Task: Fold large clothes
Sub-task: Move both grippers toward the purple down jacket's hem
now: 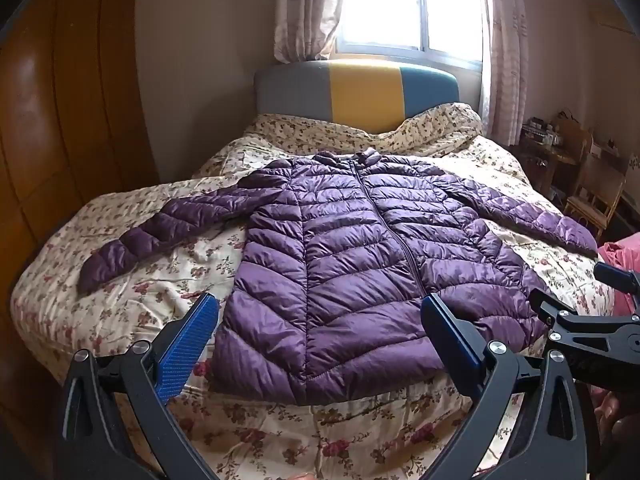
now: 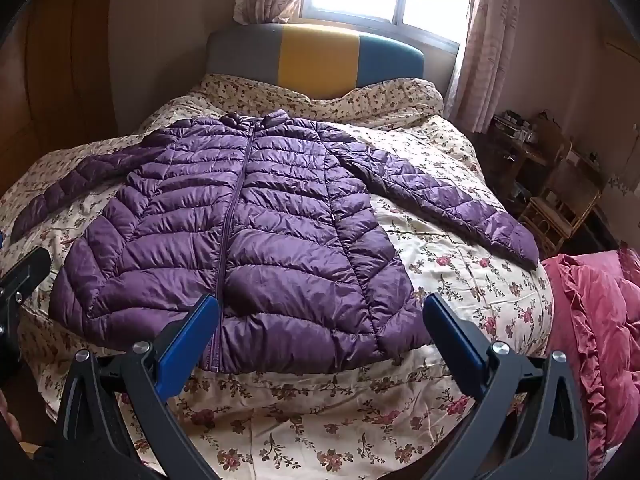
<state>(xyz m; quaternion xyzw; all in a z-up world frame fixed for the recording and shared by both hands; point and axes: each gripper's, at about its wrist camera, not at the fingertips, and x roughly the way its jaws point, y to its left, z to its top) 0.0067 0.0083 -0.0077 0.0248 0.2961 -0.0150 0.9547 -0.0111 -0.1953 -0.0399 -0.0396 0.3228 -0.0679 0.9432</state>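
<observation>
A purple quilted puffer jacket (image 1: pixel 352 248) lies flat and zipped on the floral bed cover (image 1: pixel 168 280), collar toward the headboard, both sleeves spread outward. It also shows in the right wrist view (image 2: pixel 248 220). My left gripper (image 1: pixel 320 312) is open and empty, held above the jacket's hem near the bed's foot. My right gripper (image 2: pixel 320 312) is open and empty, above the hem's right half. The right gripper's black frame shows at the right edge of the left wrist view (image 1: pixel 580 320).
A grey, yellow and teal headboard (image 1: pixel 356 96) stands under a bright window. A wooden wardrobe (image 1: pixel 60 120) lines the left wall. A pink ruffled quilt (image 2: pixel 600 340) lies right of the bed. Wicker chairs and a cluttered table (image 2: pixel 552 184) stand at the far right.
</observation>
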